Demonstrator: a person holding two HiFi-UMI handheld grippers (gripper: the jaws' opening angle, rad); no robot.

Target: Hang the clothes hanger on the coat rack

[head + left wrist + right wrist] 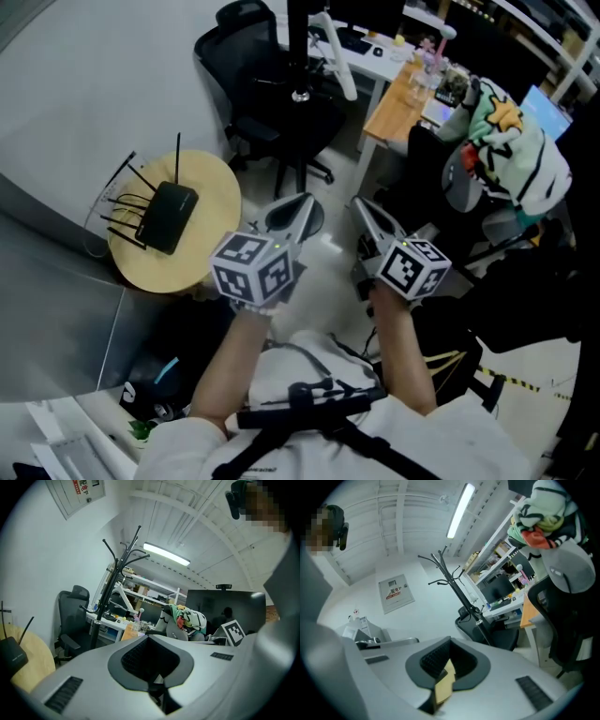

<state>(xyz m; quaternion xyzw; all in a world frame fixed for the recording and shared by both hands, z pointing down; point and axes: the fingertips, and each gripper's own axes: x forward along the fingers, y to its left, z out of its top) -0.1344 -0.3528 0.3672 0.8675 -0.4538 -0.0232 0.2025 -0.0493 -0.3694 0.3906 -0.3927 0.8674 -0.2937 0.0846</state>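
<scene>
Both grippers are held out side by side in the middle of the head view, each with its marker cube nearest the camera. The left gripper has its jaws brought together, and in its own view the tips meet with nothing between them. The right gripper is closed too. Its own view shows the tips meeting, with a tan strip in the recess behind them; I cannot tell what it is.

The coat rack stands at the top centre of the head view, a dark pole beside a black chair. In the left gripper view it rises left of centre with its hooks spread at the top. In the right gripper view it leans across the centre.

A round wooden surface at centre left carries a black router. At upper right, a second chair is draped with a colourful garment.
</scene>
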